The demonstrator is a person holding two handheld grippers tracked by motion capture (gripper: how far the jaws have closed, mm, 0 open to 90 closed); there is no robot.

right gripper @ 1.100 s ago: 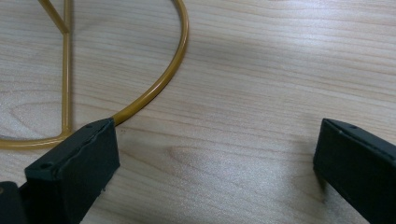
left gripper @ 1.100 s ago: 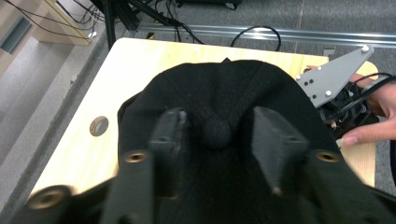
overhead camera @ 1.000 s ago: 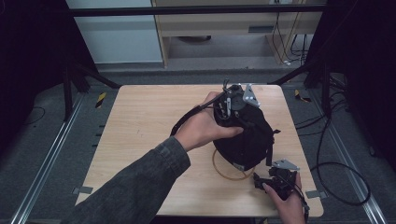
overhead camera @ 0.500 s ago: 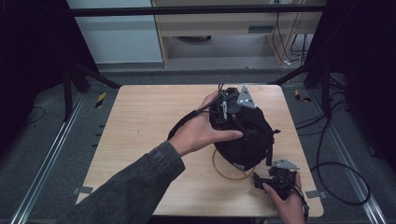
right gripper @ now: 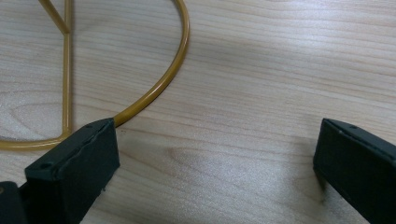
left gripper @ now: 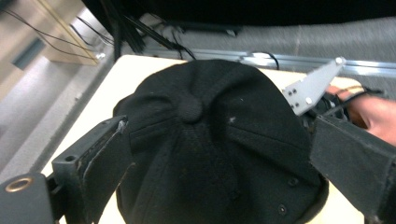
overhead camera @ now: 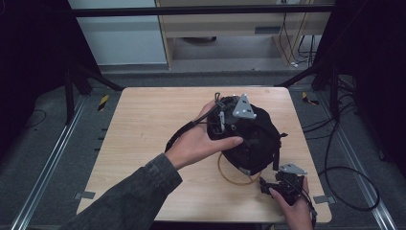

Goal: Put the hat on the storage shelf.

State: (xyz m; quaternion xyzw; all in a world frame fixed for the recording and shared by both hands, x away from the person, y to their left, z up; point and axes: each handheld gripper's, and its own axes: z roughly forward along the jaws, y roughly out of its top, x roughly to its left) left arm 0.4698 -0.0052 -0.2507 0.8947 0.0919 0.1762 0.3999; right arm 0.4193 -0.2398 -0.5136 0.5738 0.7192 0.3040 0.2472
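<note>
Right tongs (overhead camera: 280,184) at the near right corner of the surface (overhead camera: 139,139), spread wide and empty, low over the wood with the yellow wire ring (right gripper: 154,88) just off their left jaw. Farther in, black cap (overhead camera: 253,139) sits mid-surface on that ring's stand. Left tongs (overhead camera: 225,115) hover released at its far side, jaws straddling the crown without clamping. Left is the nearer one for a grab.

Overhead light fell evenly on the wooden table (overhead camera: 143,124); surroundings stayed dark. Soft shadows lay beside the right gripper's (right gripper: 215,163) jaws.
</note>
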